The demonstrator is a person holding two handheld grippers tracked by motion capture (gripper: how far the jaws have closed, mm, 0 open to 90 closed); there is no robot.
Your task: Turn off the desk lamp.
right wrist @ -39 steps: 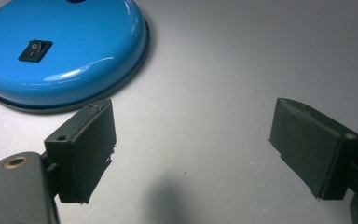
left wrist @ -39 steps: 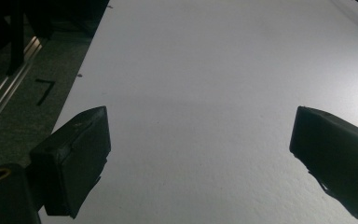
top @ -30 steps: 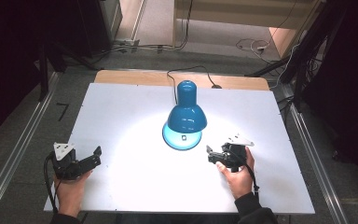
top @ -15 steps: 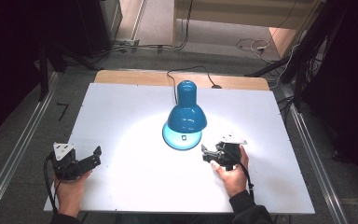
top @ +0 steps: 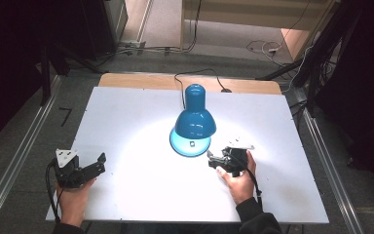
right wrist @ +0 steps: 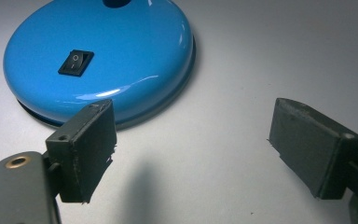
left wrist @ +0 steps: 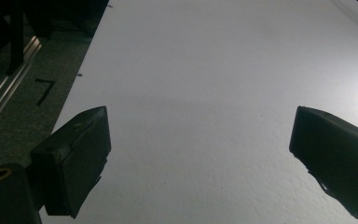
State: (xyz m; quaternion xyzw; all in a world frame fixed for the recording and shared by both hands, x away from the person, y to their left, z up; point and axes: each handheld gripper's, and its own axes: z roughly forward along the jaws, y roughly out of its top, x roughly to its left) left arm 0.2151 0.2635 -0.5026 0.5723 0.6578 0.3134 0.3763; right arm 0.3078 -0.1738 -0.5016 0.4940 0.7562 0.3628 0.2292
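— From above? 
— A lit blue lamp (top: 195, 122) stands mid-table (top: 126, 117); the right gripper (top: 213, 161) sits just beside its base, the left gripper (top: 97, 163) well apart.

— Left gripper view? 
— Jaws wide over bare table.

— Right gripper view? 
— Jaws wide, empty — the base's switch (right wrist: 76, 62) just ahead.

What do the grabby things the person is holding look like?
Each hand-held gripper is black, with two blocky black jaws. The left hand-held gripper has a pale three-cornered plate on top and a black cable looping from it. The right hand-held gripper also carries a pale plate and a black cable. The person wears dark sleeves.
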